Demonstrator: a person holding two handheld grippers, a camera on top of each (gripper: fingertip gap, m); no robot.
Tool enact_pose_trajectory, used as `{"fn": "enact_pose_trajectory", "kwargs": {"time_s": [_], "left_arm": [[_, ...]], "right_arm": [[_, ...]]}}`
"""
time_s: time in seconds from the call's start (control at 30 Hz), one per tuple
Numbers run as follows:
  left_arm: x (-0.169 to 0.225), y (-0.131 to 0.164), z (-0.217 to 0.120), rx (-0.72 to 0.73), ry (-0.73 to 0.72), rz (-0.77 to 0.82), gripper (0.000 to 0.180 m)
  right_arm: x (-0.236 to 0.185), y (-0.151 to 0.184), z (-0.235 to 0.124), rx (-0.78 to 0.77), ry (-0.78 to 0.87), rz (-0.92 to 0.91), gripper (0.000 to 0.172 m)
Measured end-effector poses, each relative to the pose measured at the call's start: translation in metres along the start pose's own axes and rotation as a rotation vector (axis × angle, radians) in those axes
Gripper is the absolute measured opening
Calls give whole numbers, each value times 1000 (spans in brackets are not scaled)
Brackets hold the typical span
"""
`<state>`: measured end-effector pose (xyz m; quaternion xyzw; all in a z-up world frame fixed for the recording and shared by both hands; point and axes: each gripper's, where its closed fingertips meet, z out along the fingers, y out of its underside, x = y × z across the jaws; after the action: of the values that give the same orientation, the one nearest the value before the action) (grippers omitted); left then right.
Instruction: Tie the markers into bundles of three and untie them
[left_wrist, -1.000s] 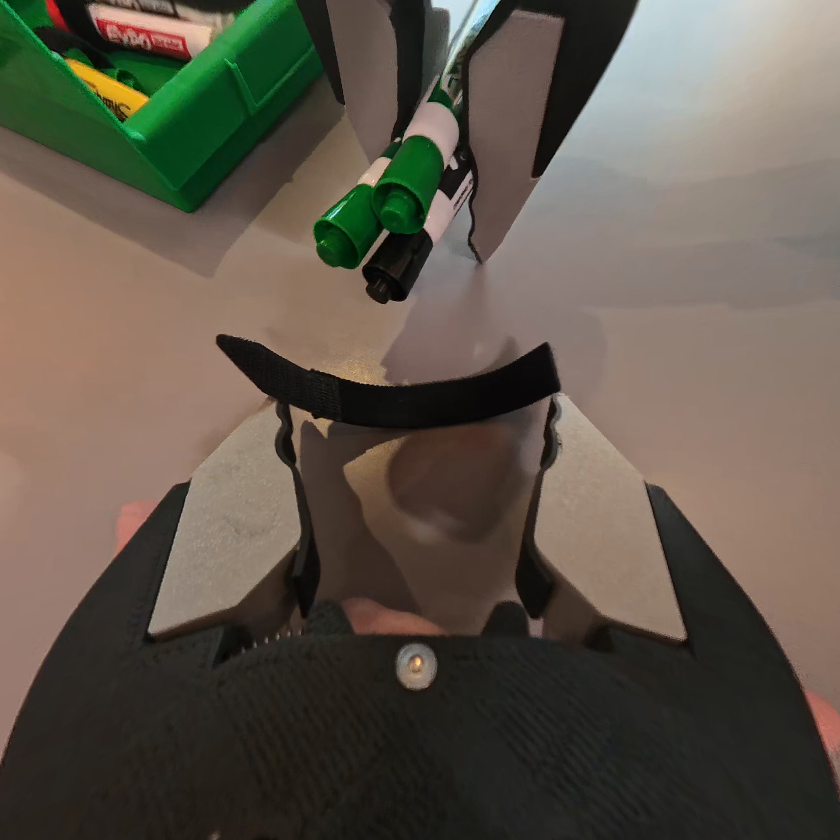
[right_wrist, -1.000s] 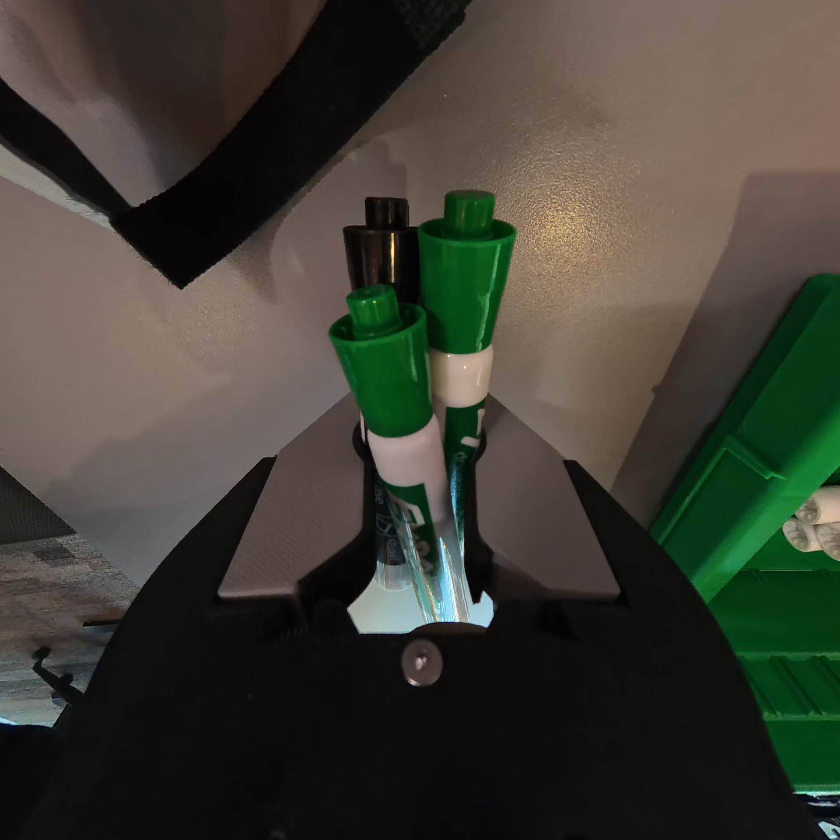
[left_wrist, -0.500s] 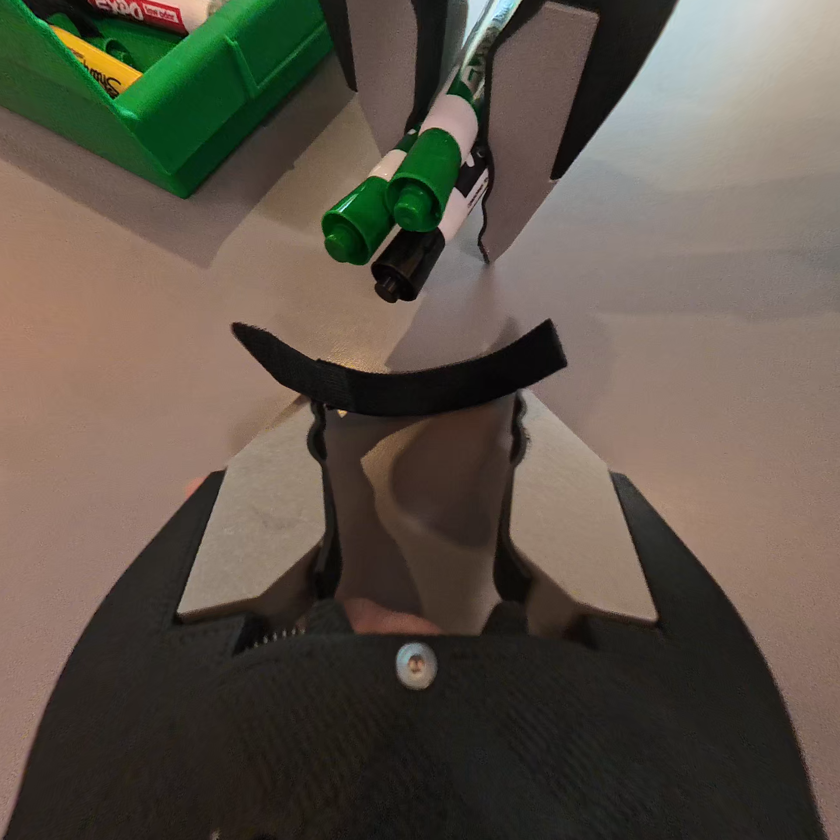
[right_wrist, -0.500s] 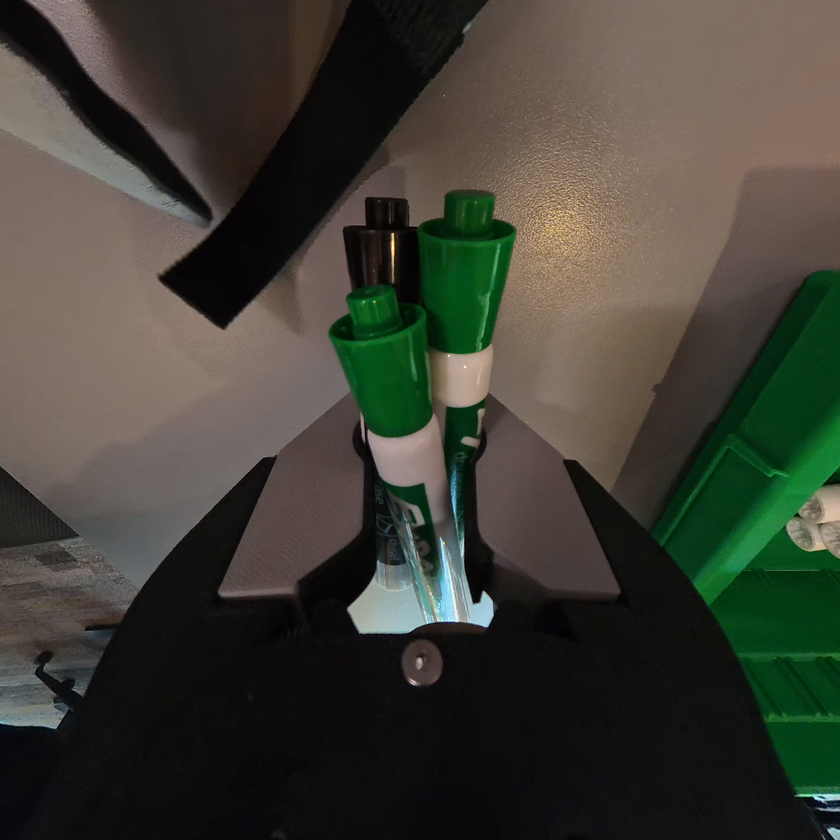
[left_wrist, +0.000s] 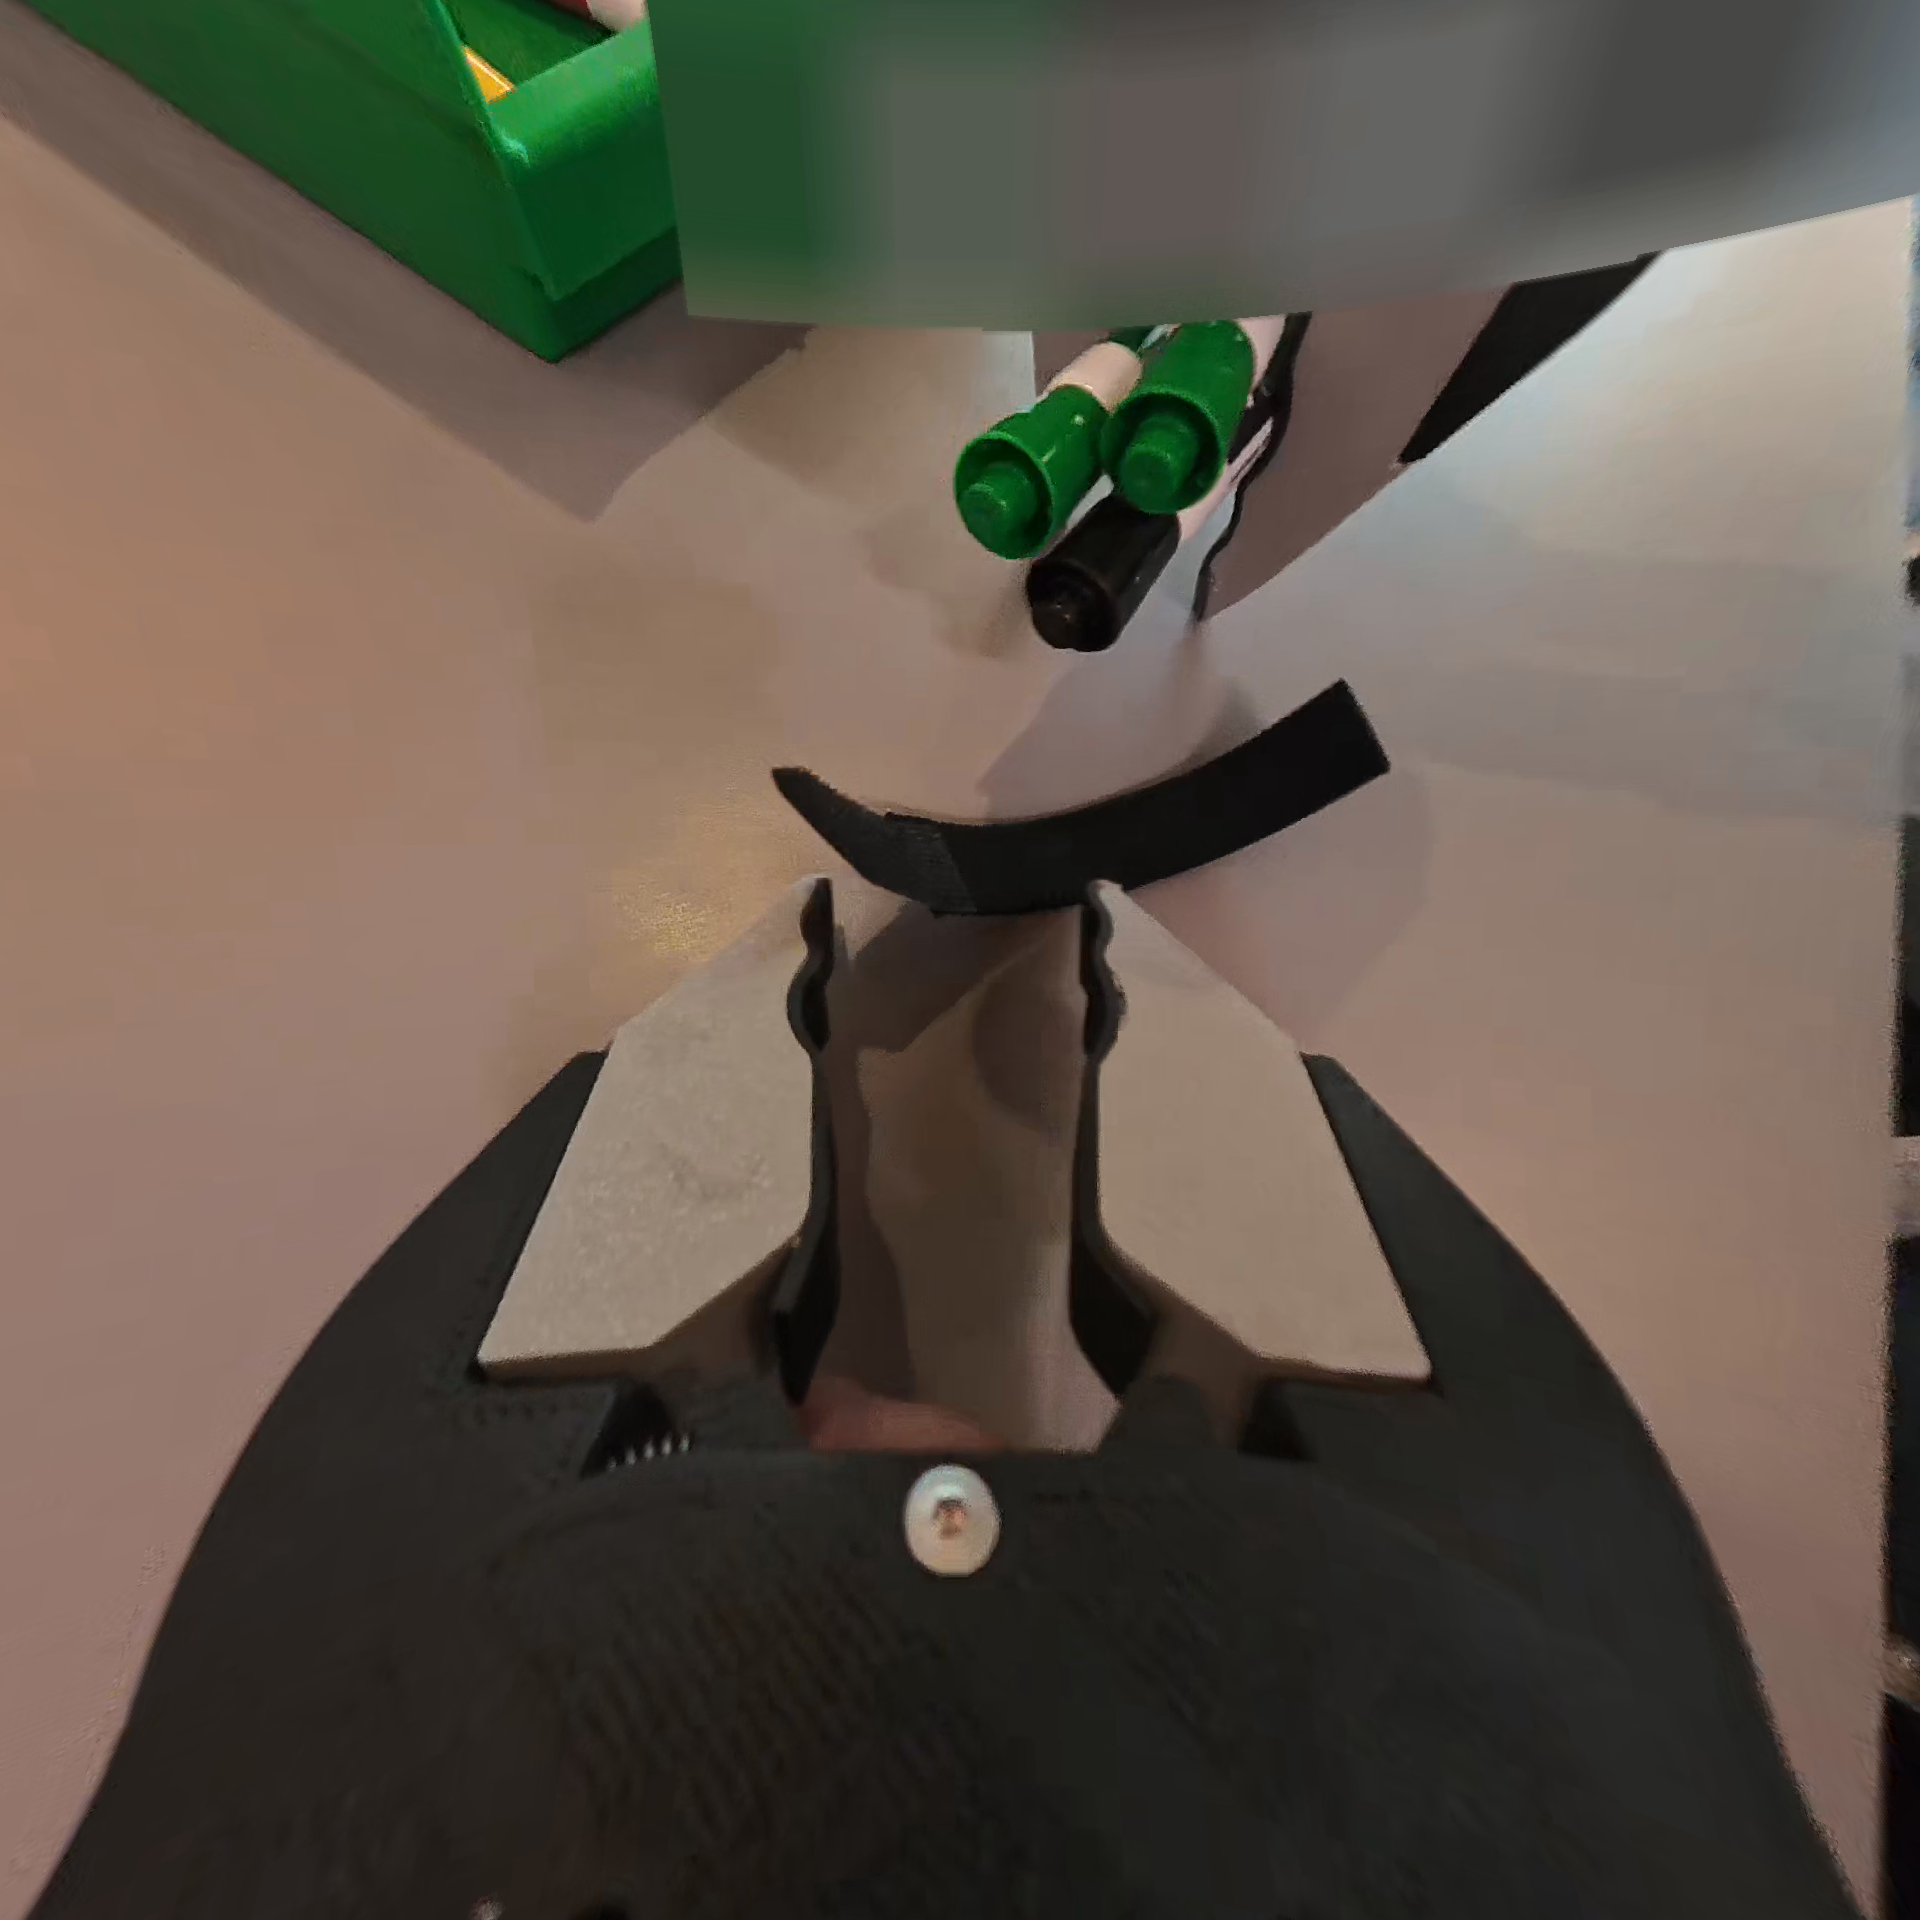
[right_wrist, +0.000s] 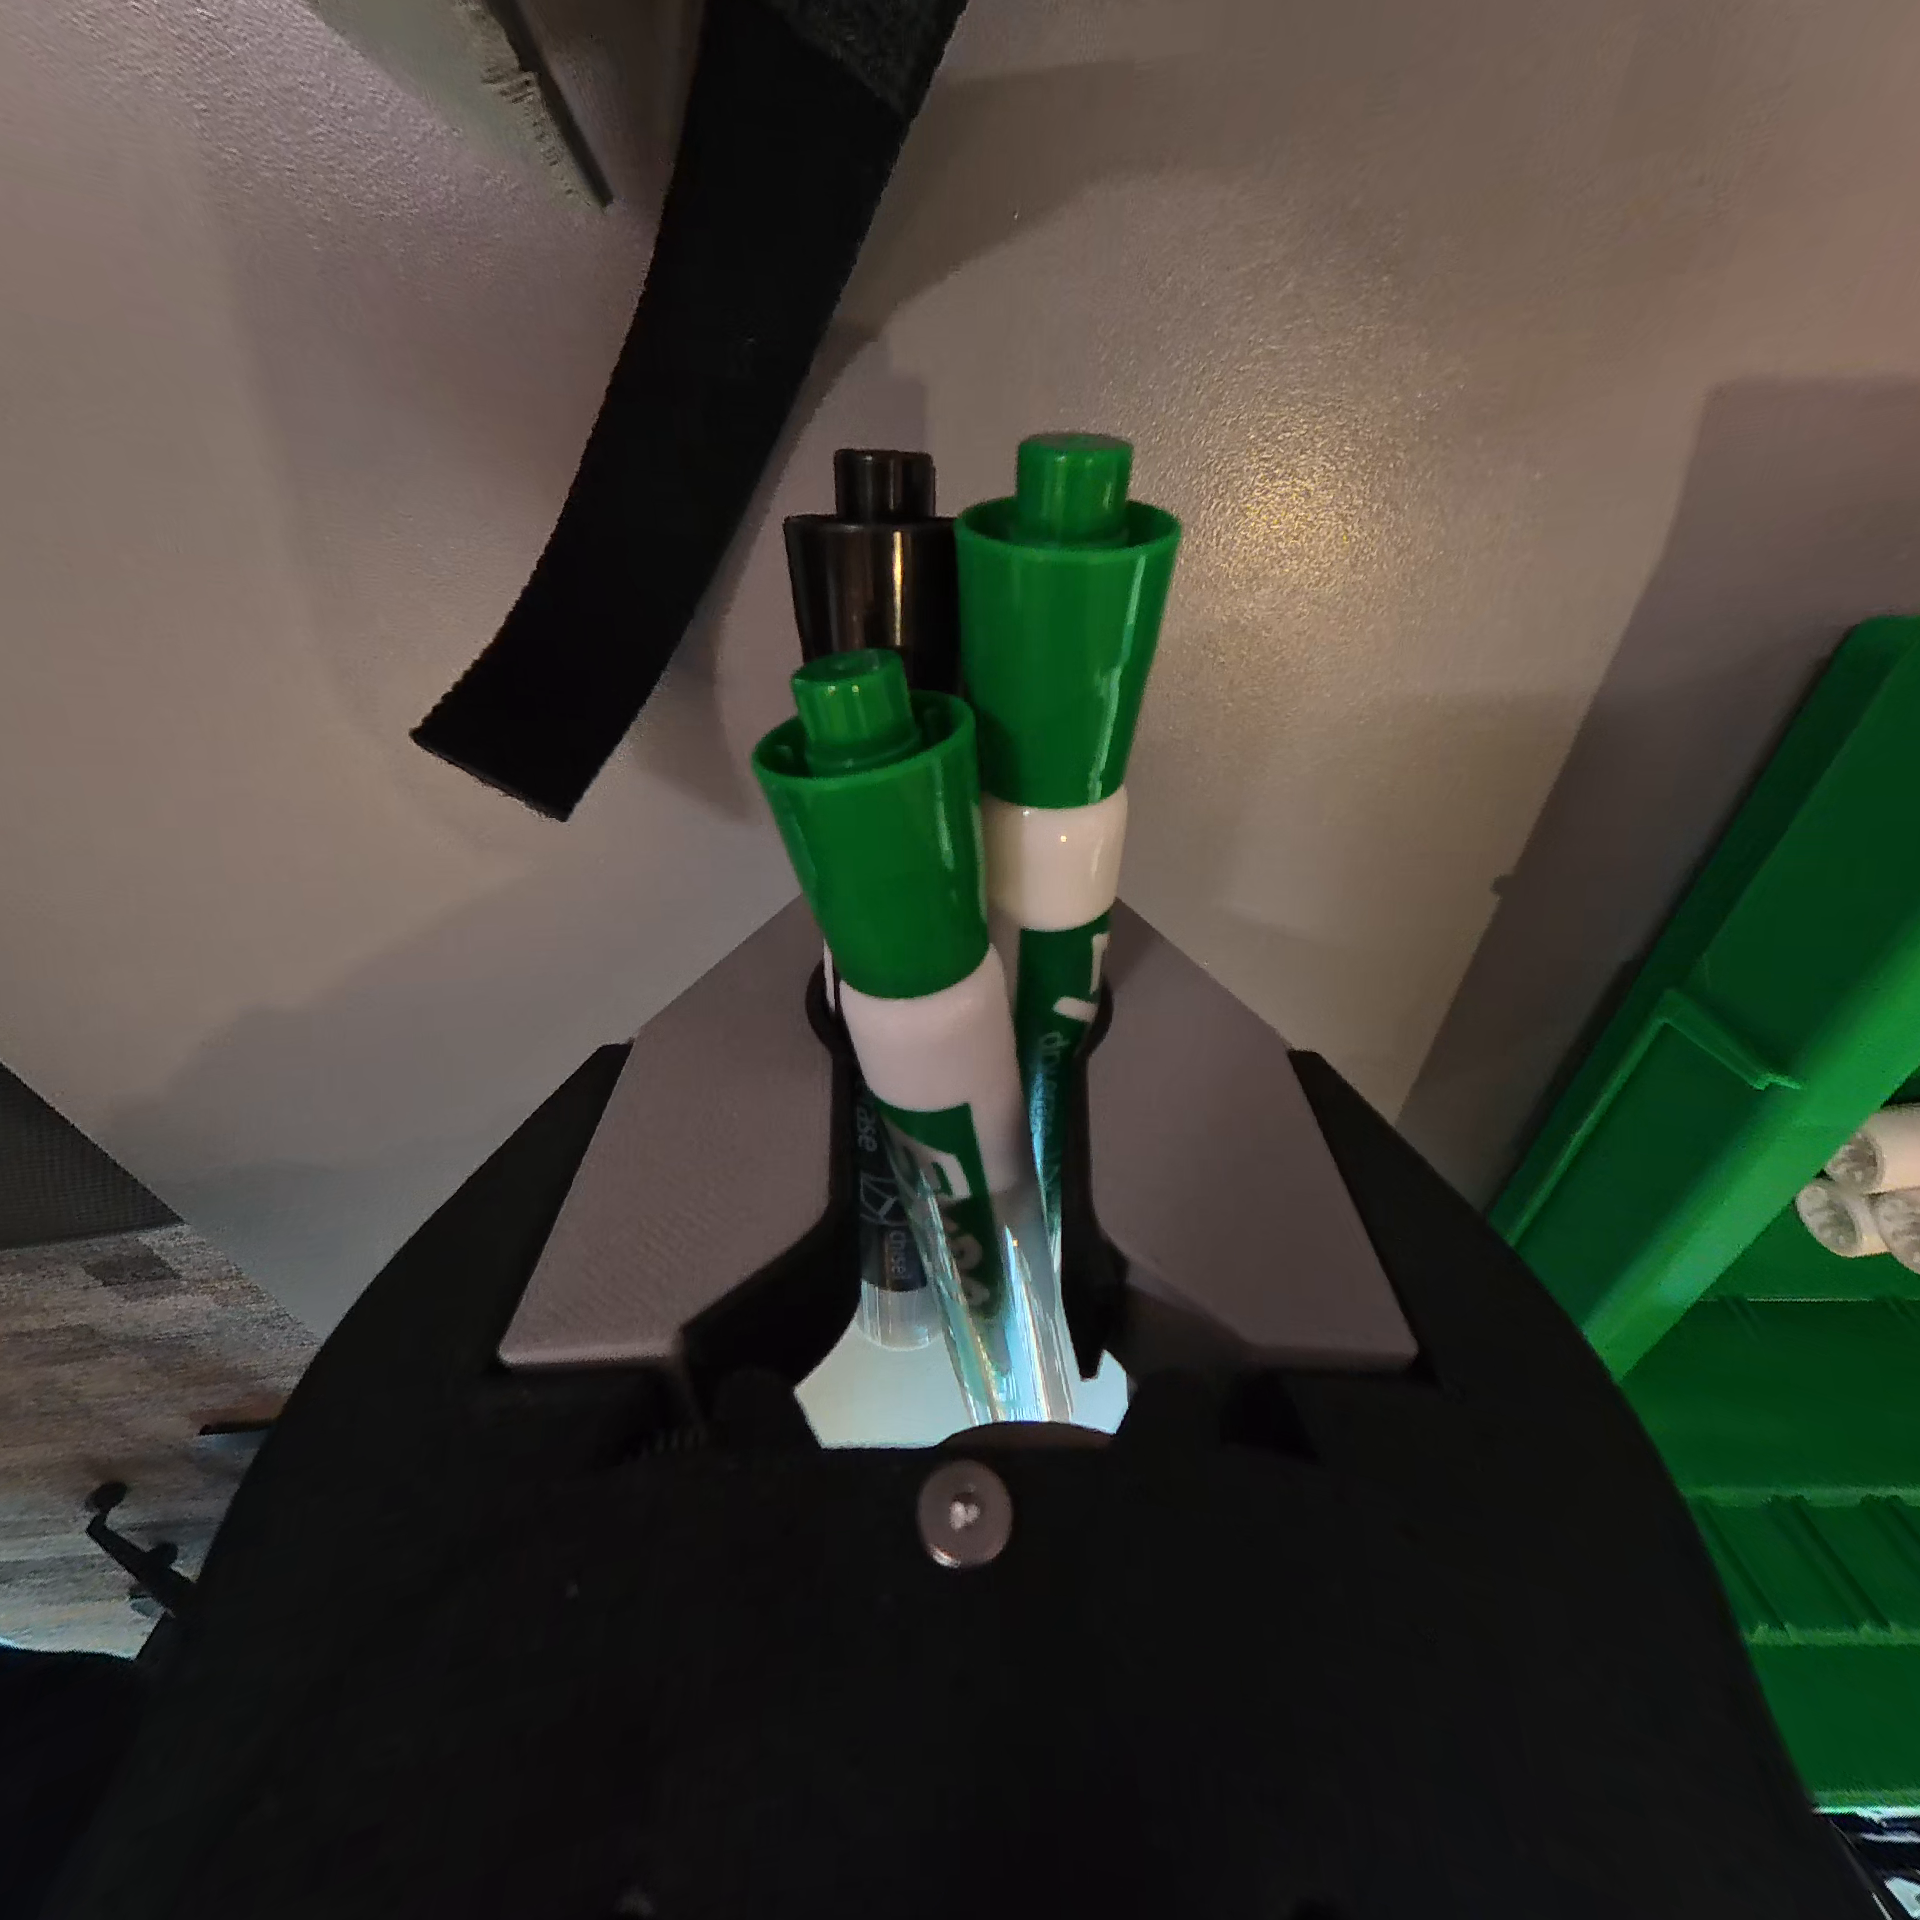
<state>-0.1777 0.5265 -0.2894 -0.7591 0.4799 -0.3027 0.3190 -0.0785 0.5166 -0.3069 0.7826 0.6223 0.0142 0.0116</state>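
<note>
My right gripper (right_wrist: 961, 997) is shut on three markers (right_wrist: 935, 831), two with green caps and one with a black cap, caps pointing forward above the grey table. They also show in the left wrist view (left_wrist: 1101, 457). A black strap (left_wrist: 1091, 842) curves across the tips of my left gripper (left_wrist: 956, 904). Its jaws stand apart with bare table showing between the pads, which do not press on the strap. In the right wrist view the strap (right_wrist: 665, 468) hangs just left of the markers' caps.
A green bin (left_wrist: 447, 156) holding more markers stands at the far left of the left wrist view and at the right of the right wrist view (right_wrist: 1714, 1091). A blurred patch covers the top of the left wrist view. The table's edge (right_wrist: 156, 1195) shows at lower left. The grippers' ends are close to 11 cm from one another.
My left gripper's jaws have narrowed while the strap stayed across their tips. The strap has swung and come closer to the markers. My right gripper and its markers have not moved.
</note>
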Motion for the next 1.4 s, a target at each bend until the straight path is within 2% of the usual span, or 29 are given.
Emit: {"fn": "enact_pose_trajectory", "kwargs": {"time_s": [0.07,0.13,0.23,0.33,0.43,0.57,0.63,0.7,0.8,0.93,1.1,1.23,1.3,1.4], "left_arm": [[-6,-1,2,-5,2,-58,34],[-15,-2,6,-15,-6,-106,2],[-21,3,3,-90,20,-81,1],[-42,9,-21,-198,-45,9,0],[-66,22,-58,-385,-119,108,0],[-82,53,-105,-721,-102,134,1],[-90,66,-119,-853,-123,134,1],[-92,72,-123,-913,-138,128,2],[-86,73,-122,-934,-121,86,21],[-64,58,-120,-831,-27,55,28],[-37,45,-135,-711,128,22,23],[-57,68,-150,-763,60,67,23],[-66,83,-155,-799,54,167,25],[-84,104,-161,-828,48,491,50]], "right_arm": [[0,0,0,-1,0,0,37],[0,0,0,-5,0,1,37],[0,0,0,-7,0,4,37],[0,0,0,-2,-1,2,37],[0,0,0,-10,-1,-2,37],[0,0,0,-21,-1,-2,38],[0,0,0,-21,-1,-1,37],[0,0,0,-19,-1,0,37],[0,0,0,-20,-1,1,37],[0,0,0,-22,-1,-2,37],[0,0,0,-17,-1,0,37],[0,0,0,-16,-1,1,37],[0,0,0,-18,-1,1,37],[0,0,0,-16,-1,2,37]]}}
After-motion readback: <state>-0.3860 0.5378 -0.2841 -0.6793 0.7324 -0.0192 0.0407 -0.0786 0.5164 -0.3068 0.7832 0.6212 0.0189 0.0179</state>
